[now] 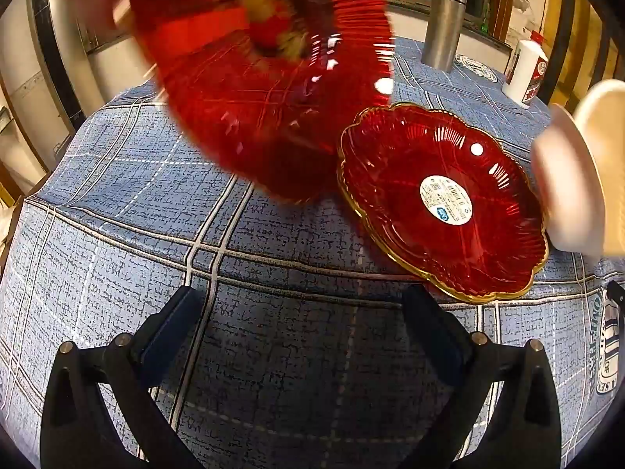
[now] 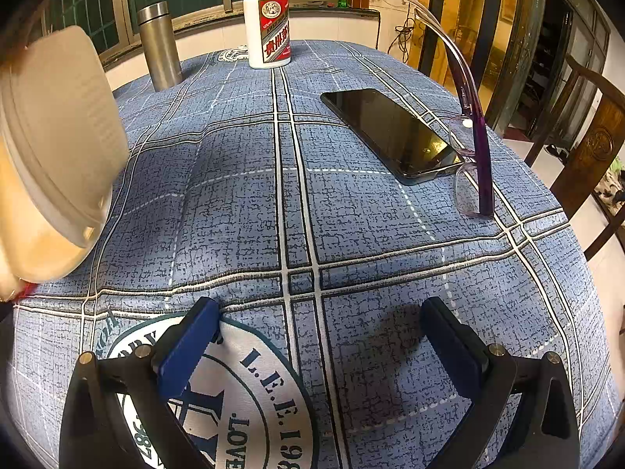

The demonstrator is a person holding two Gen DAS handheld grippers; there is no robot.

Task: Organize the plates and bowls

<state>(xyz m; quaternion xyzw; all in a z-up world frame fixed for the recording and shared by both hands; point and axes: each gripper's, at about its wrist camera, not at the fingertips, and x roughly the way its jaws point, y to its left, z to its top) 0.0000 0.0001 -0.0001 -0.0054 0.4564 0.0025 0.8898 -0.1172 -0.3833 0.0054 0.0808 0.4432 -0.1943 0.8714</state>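
A red glass plate (image 1: 441, 199) with a gold scalloped rim and a white sticker lies on the blue checked tablecloth (image 1: 117, 203), right of centre. A second red plate (image 1: 269, 90) is blurred and tilted in the air above the table's far left. A cream bowl (image 1: 578, 172) is blurred and tilted at the right edge; it also shows at the left of the right wrist view (image 2: 58, 148). My left gripper (image 1: 304, 324) is open and empty above the cloth, in front of the lying plate. My right gripper (image 2: 320, 336) is open and empty above a printed round emblem.
A steel flask (image 2: 158, 47) and a white liquor bottle (image 2: 268, 27) stand at the table's far side. A black phone (image 2: 394, 136) and purple glasses (image 2: 472, 136) lie at the right. A wooden chair (image 2: 586, 148) stands beyond the right table edge.
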